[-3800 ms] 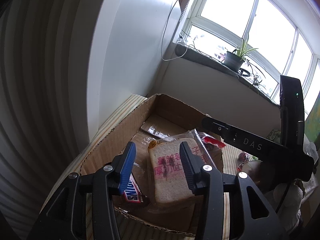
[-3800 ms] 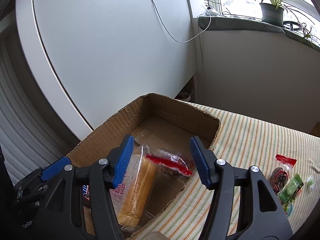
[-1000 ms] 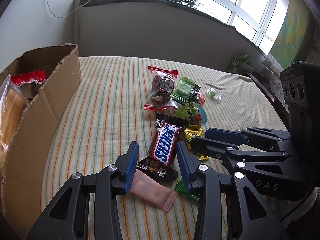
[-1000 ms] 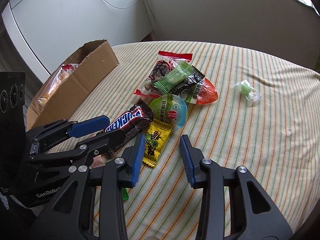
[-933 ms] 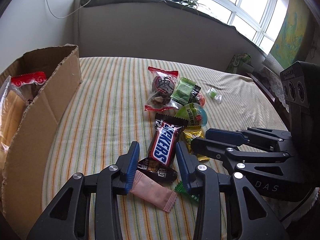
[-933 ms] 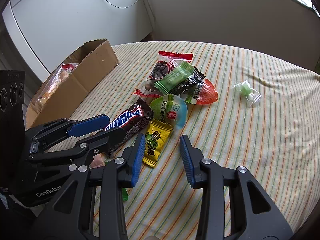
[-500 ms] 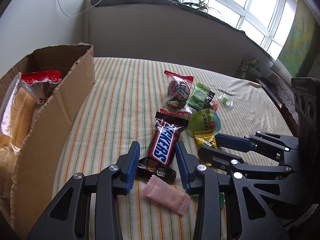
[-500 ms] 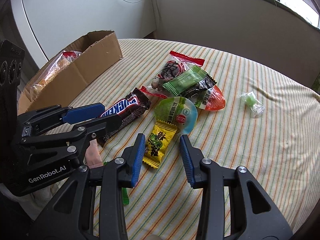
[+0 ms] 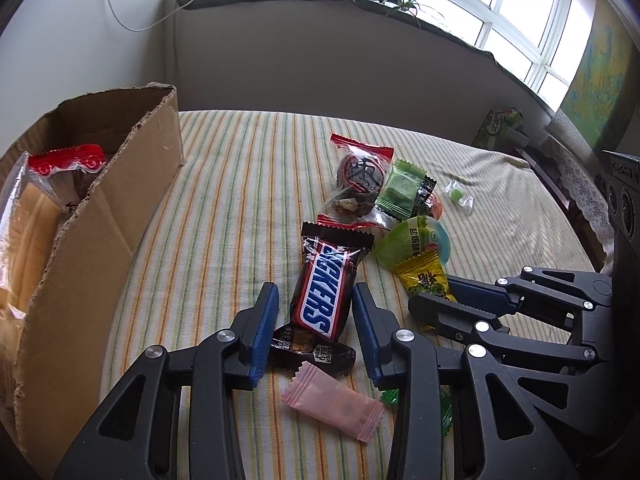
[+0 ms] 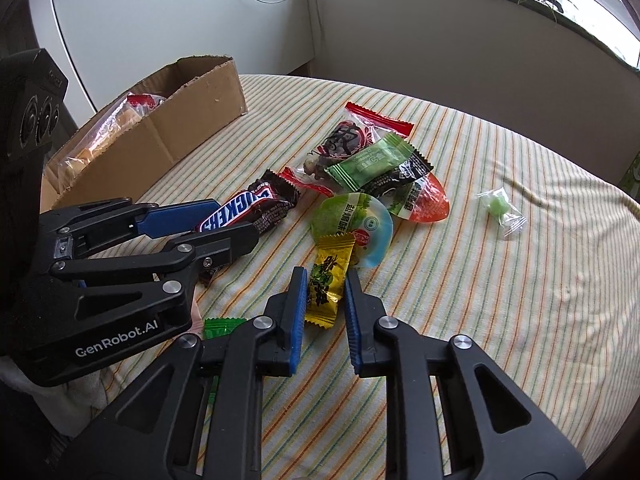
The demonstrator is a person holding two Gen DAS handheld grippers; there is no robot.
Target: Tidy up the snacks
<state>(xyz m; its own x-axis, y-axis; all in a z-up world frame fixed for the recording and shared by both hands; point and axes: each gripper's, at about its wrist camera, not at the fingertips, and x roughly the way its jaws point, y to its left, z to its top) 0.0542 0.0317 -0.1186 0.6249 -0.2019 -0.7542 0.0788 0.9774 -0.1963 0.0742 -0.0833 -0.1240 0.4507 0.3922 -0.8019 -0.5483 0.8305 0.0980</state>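
Left gripper [image 9: 314, 316], jaws apart, straddles the Snickers bar [image 9: 326, 292] lying on the striped surface [image 9: 224, 208]. Right gripper [image 10: 325, 296], jaws narrowly apart, flanks the yellow candy packet [image 10: 330, 276]. Cardboard box [image 9: 96, 216] stands at left.

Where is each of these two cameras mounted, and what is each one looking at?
Left wrist view: rides on the left hand-held gripper, looking forward at the Snickers bar between its fingers; the cardboard box is at left.
Right wrist view: rides on the right hand-held gripper, looking forward at the yellow candy between its fingers.
Shared: both show the snack pile, the box and the other gripper.
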